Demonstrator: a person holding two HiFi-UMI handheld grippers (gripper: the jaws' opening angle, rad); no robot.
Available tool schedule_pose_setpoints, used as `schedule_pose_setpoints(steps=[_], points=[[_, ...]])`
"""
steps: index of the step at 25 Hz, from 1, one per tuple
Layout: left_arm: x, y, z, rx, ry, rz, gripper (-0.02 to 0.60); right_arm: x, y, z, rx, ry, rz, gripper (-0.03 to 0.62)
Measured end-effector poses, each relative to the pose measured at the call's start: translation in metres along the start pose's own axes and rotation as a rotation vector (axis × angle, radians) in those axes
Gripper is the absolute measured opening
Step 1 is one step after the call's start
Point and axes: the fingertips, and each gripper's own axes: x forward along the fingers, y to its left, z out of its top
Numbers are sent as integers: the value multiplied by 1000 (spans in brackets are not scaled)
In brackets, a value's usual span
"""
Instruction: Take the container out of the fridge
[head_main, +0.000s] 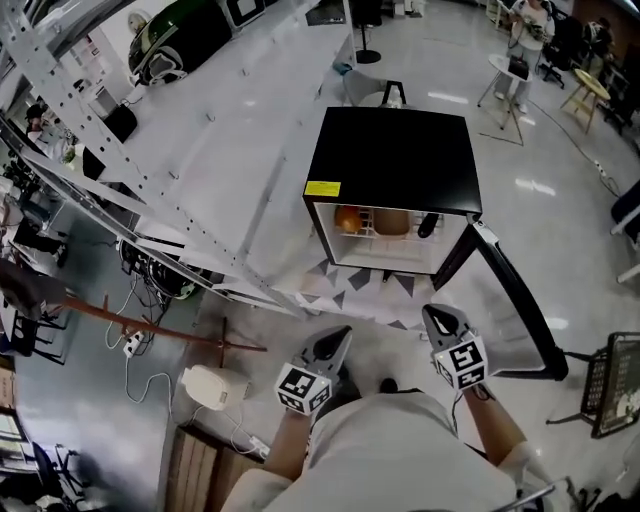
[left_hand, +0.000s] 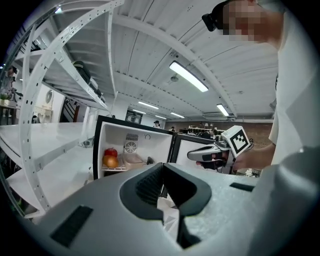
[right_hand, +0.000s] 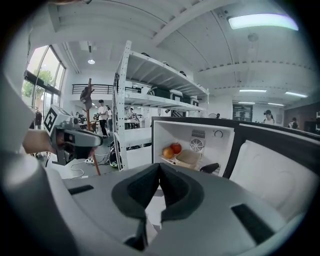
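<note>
The left gripper (head_main: 337, 337) was held low in front of the fridge (head_main: 392, 150), and its fingers (left_hand: 146, 186) were closed tip to tip with nothing between them. The fridge stood on the floor (head_main: 560, 200) with its door (head_main: 512, 300) swung wide open to the right, so the inside was bare to both hands. On the shelf (left_hand: 114, 169) sat, from left to right, two pieces of fruit (head_main: 347, 218), the pale container (head_main: 392, 222) just beside them, and a dark object (head_main: 428, 225) near the right wall. The container was therefore still inside, in the middle of the shelf, straight ahead of the gap between the two grippers and well apart from both. Its long axis could not be made out from these views. The right gripper (head_main: 433, 317) pointed at the opening from just inside the line of the door, and its fingers (right_hand: 145, 187) were likewise pressed together and empty. The right gripper looked somewhat the nearer to the container, which lay ahead and a little to its left. For the left gripper it lay ahead and to the right, past the fruit. Whichever hand reached in would first have to part its fingers.
</note>
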Motion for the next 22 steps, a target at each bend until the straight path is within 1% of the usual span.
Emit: schedule_pose_setpoints(steps=[5,12,16,22], points=[[6,28,8,9,0,-57,5,27,-8,11,-17,-4,-65,6],[13,64,13,0,-8,-100,5,69,-27,34,-133,14,-135,13],[14,79,12,-10,-9,-106,5,95,-35,37,-182,42,-143,32],[11,104,12,-21,-15,-92,5,140,-42,35,-275,84,-156,71]])
